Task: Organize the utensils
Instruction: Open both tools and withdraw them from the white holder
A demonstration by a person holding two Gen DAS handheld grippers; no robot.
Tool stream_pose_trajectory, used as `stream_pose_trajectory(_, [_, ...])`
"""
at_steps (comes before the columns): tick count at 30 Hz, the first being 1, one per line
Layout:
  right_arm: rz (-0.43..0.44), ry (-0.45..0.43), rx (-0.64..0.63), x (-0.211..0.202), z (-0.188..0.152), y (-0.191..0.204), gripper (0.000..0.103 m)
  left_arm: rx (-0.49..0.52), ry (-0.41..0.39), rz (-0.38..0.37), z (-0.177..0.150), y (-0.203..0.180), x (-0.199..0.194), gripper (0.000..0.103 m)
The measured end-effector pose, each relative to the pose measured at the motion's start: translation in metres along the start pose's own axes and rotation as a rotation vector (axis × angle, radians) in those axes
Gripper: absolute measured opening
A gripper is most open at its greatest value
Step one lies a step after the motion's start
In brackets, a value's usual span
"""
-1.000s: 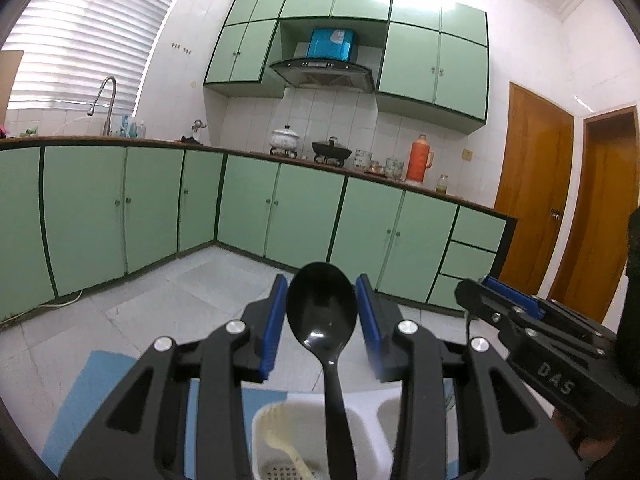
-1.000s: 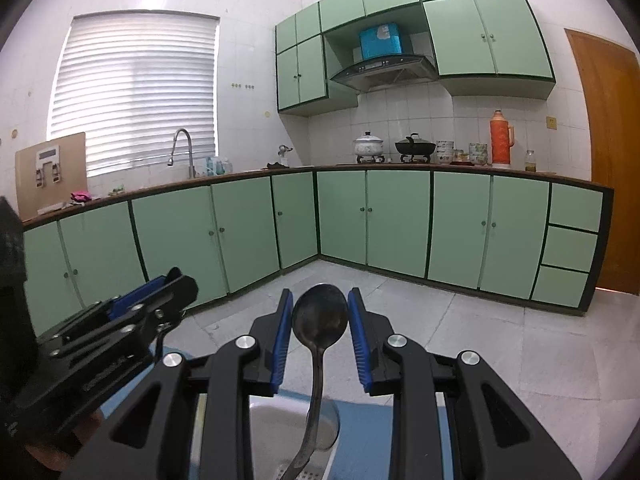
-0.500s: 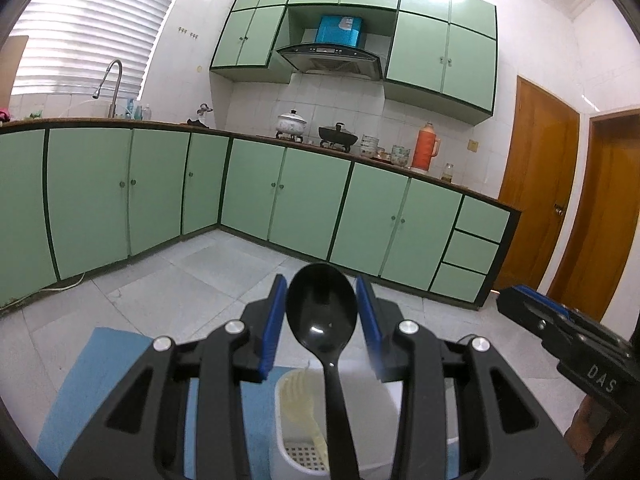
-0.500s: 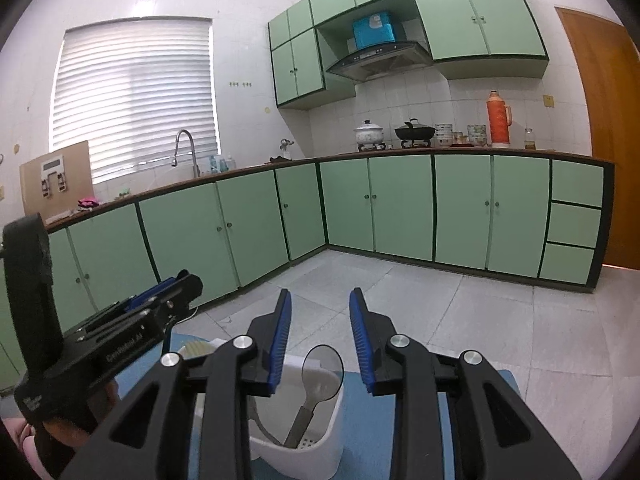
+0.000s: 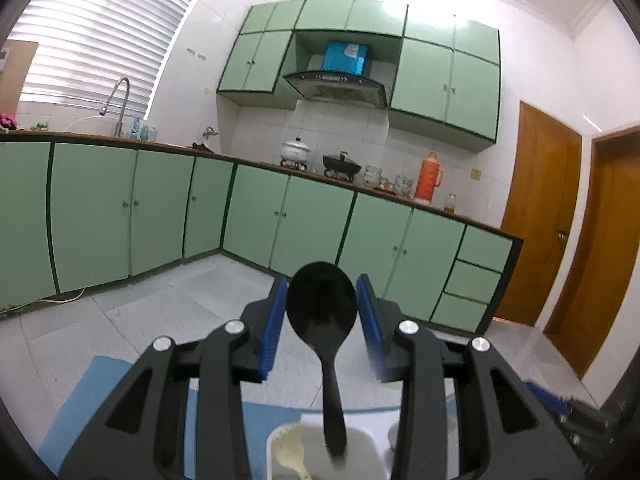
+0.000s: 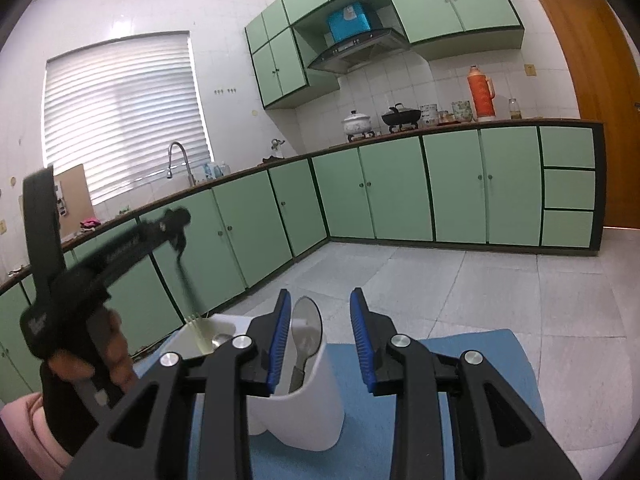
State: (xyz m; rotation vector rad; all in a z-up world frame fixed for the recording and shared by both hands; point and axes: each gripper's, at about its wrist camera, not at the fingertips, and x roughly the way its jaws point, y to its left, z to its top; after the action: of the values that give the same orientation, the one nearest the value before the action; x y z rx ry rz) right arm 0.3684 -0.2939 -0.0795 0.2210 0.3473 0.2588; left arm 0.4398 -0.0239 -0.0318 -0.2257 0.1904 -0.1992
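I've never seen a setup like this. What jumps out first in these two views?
In the left view, a black spoon stands upright between the blue pads of the left claw, its handle reaching down into a white utensil holder. In the right view, the open right claw hangs above the holder on a blue mat, with a metal spoon inside. Green cabinets fill the background.

left gripper (image 5: 322, 306): raised, fingers parted | right gripper (image 6: 318, 318): level, fingers parted, nothing gripped
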Motion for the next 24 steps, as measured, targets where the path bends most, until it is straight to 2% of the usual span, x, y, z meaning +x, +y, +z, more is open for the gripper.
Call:
stream_pose_trajectory(3, [0.003, 0.009, -0.001, 0.001, -0.003, -0.001, 0.030, 0.006, 0.000, 0.011, -0.004, -0.003, 0.002, 0.035])
stream_pose_trajectory(8, [0.000, 0.027, -0.012, 0.004, -0.006, 0.002, 0.030, 0.006, 0.068, 0.028, -0.028, 0.004, 0.005, 0.036])
stream_pose_trajectory(9, [0.000, 0.030, -0.018, 0.005, -0.006, 0.004, 0.030, 0.002, 0.073, 0.030, -0.030, 0.007, 0.004, 0.039])
stream_pose_trajectory(10, [-0.001, 0.032, -0.021, 0.005, -0.007, 0.006, 0.030, -0.004, 0.078, 0.030, -0.032, 0.009, 0.002, 0.048])
stream_pose_trajectory(15, [-0.005, 0.046, -0.026, 0.006, -0.006, 0.012, 0.030, 0.005, 0.080, 0.027, -0.034, 0.014, -0.010, 0.050])
stream_pose_trajectory(21, [-0.015, 0.060, -0.042, -0.006, -0.008, 0.020, 0.030, 0.037, 0.080, 0.045, -0.037, 0.012, -0.044, 0.058])
stream_pose_trajectory(24, [-0.021, 0.077, -0.038, -0.019, -0.013, 0.022, 0.030, 0.064, 0.110, 0.055, -0.043, 0.009, -0.063, 0.069])
